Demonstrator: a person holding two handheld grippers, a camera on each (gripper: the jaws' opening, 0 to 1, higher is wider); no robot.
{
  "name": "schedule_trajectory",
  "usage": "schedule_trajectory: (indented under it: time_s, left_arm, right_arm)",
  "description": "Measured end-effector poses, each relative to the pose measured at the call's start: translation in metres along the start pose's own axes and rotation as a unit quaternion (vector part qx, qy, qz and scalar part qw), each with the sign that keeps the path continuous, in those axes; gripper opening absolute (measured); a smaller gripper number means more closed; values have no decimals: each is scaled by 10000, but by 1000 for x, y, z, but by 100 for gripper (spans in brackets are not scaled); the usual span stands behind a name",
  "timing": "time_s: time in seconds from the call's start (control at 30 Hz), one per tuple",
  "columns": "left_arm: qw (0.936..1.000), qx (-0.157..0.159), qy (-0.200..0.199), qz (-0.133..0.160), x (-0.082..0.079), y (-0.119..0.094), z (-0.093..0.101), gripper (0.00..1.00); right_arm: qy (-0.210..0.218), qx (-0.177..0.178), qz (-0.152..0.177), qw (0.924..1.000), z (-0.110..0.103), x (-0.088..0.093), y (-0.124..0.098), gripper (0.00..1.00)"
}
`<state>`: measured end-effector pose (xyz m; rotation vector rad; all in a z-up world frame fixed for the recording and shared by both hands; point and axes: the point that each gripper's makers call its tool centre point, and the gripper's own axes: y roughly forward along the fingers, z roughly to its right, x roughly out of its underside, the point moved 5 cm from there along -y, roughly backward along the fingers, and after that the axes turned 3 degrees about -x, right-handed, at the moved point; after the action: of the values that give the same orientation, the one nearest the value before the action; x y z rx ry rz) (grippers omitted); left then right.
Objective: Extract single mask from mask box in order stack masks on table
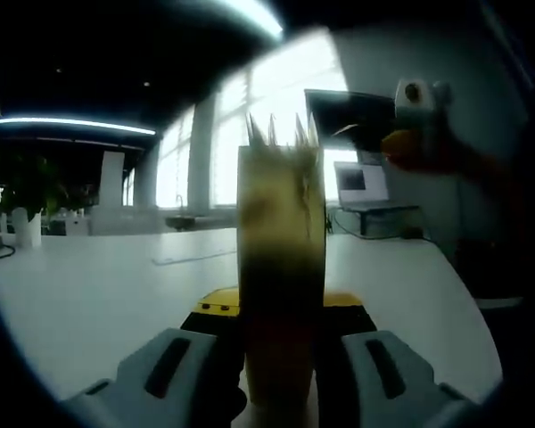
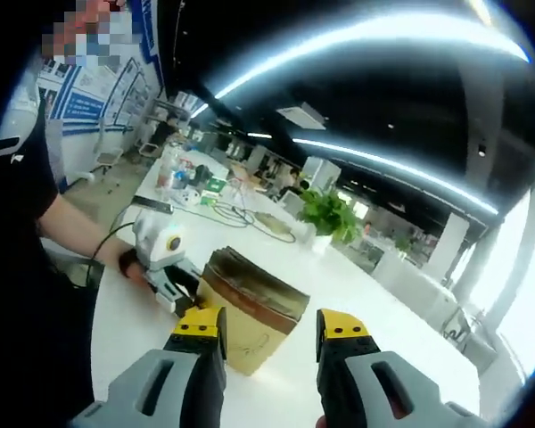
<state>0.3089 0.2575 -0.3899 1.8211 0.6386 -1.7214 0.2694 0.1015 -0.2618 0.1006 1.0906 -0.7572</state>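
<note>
Left gripper (image 1: 281, 374): right up at the lens, jaws clamped on the box (image 1: 281, 267) from both sides, box standing tall between them.
Box: tan cardboard on the white counter (image 1: 89, 285), torn top edge jagged against the windows; in the right gripper view it sits just ahead of the jaws (image 2: 250, 316), dark mask edges showing at the open top.
Right gripper (image 2: 272, 334): jaws spread wide, yellow tips either side of the box's near corner, gripping nothing; whether a tip touches the card I can't tell.
Other gripper: left one in from the left (image 2: 165, 267), person's hand behind it, pinning the box's far side.
Handling: masks look thin, light, floppy, and packed tight, so I'd expect two to lift together.
Where to grip: pinch one edge at the opening, lightly; the steadied box should stay put.
</note>
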Motion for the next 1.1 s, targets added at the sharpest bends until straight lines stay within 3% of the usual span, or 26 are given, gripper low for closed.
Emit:
schedule_trajectory:
  time_s: [0.27, 0.53, 0.6, 0.7, 0.8, 0.9, 1.03, 1.07, 1.1]
  left_arm:
    - [10000, -7, 22, -5, 0, 0, 0, 20]
    - [10000, -4, 29, -20, 1, 0, -1, 20]
    - [10000, -6, 30, -22, 1, 0, -1, 20]
    - [10000, -15, 52, -28, 1, 0, -1, 20]
    - [10000, -14, 51, -30, 1, 1, -1, 20]
    - [10000, -10, 48, -30, 1, 1, 0, 20]
    - [10000, -7, 40, -30, 1, 1, 0, 20]
    - [10000, -7, 40, -30, 1, 1, 0, 20]
    - [10000, -6, 38, -31, 1, 1, 0, 20]
  right_arm:
    - [-589, -430, -424, 9964, -9, -6, 16, 33]
    - [-723, -571, -543, 9943, -4, -12, 20, 32]
    - [-474, -566, -560, 9957, -2, -14, 20, 32]
    - [-436, -516, -575, 9961, 2, -16, 23, 31]
    - [-830, -416, -723, 9931, 6, -16, 24, 24]
    - [-1069, -362, -621, 9917, 8, -22, 27, 23]
    - [-1292, -792, -767, 9855, 0, -23, 30, 18]
    - [-1489, -983, -809, 9806, -2, -23, 31, 18]
    - [-1577, -965, -832, 9792, 1, -25, 31, 18]
